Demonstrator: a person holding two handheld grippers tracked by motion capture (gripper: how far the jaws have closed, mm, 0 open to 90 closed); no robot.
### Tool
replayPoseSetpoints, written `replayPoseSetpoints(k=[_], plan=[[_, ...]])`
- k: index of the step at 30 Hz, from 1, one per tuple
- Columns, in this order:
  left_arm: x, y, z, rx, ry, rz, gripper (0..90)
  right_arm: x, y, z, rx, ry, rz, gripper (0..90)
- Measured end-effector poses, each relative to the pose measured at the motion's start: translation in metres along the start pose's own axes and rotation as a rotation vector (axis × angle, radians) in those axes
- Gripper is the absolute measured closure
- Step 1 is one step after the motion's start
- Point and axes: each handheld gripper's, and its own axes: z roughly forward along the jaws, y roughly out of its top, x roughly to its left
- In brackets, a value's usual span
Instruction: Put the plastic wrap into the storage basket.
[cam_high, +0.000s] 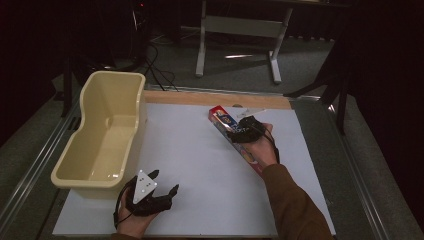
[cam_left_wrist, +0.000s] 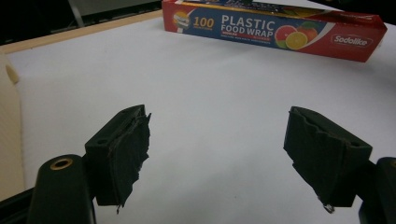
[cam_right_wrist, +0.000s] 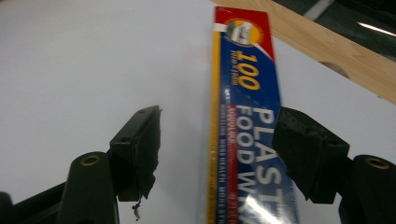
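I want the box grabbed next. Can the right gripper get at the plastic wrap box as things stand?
Probably yes: the right gripper is open with the plastic wrap box already between its jaws, nothing in the way.

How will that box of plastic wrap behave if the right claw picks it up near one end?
The plastic wrap box looks like long thin cardboard, so probably stiff and light. Its flat sides mean it shouldn't roll. Gripped off-centre by the right claw, it may droop or swing, and its glossy surface could slip.
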Motion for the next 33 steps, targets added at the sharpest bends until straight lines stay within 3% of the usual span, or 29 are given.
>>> replayPoseSetpoints(k=[3, 5, 14, 17, 23, 26, 29, 33], plan=[[0.000, 0.000, 0.000, 0.003, 0.001, 0.001, 22.1, -0.002, 0.002, 0.001, 0.019, 0.004, 0.005, 31.7], [0.000, 0.000, 0.000, 0.003, -0.001, 0.001, 22.1, -0.007, 0.003, 0.007, 0.090, 0.000, -0.003, 31.4], [-0.001, 0.000, 0.002, 0.013, -0.012, 0.006, 22.2, -0.019, 0.008, 0.014, 0.208, 0.029, 0.004, 32.2], [-0.002, 0.000, 0.002, 0.015, -0.013, 0.005, 22.1, -0.020, 0.009, 0.017, 0.243, 0.024, -0.017, 31.8], [-0.001, 0.000, 0.002, 0.014, -0.015, 0.003, 22.1, -0.021, 0.008, 0.032, 0.364, 0.032, -0.026, 31.1], [-0.001, 0.000, 0.001, 0.013, -0.016, 0.002, 22.2, -0.023, 0.007, 0.035, 0.388, 0.032, -0.014, 32.0], [-0.001, 0.000, 0.001, 0.014, -0.018, 0.001, 22.2, -0.027, 0.005, 0.042, 0.442, 0.071, 0.031, 34.2], [-0.001, -0.001, 0.002, 0.017, -0.021, 0.002, 22.1, -0.026, 0.010, 0.046, 0.498, 0.076, 0.009, 33.6]])
